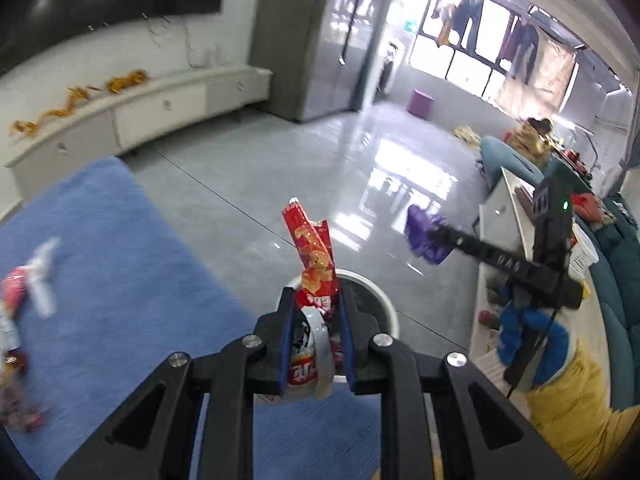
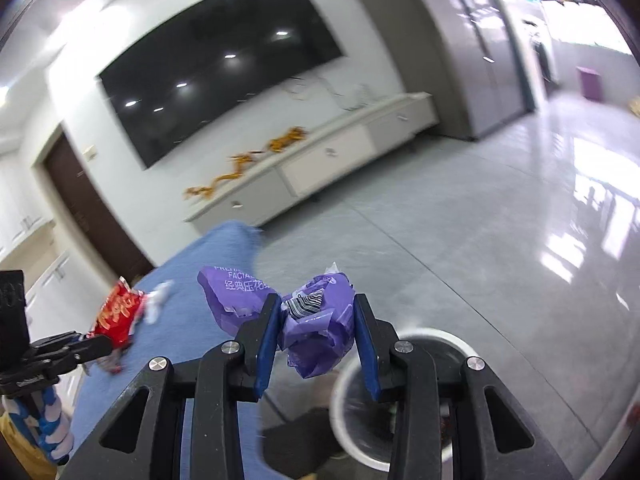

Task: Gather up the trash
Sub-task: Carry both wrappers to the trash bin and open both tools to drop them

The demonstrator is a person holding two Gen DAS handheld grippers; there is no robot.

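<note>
Blue rug (image 2: 192,280), purple wrapper (image 2: 316,328) reading "FACIAL"

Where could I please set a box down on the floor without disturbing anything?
The glossy grey tiled floor is bare between the long white low cabinet, the blue rug and the round white bin. The rug's left edge is crowded with loose wrappers, and the teal sofa side is cluttered.

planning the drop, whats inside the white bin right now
Little shows. From the right wrist the white bin looks dark inside with blurred bits, mostly covered by the right tool and its purple wrapper. From the left wrist the red snack bag blocks it.
</note>
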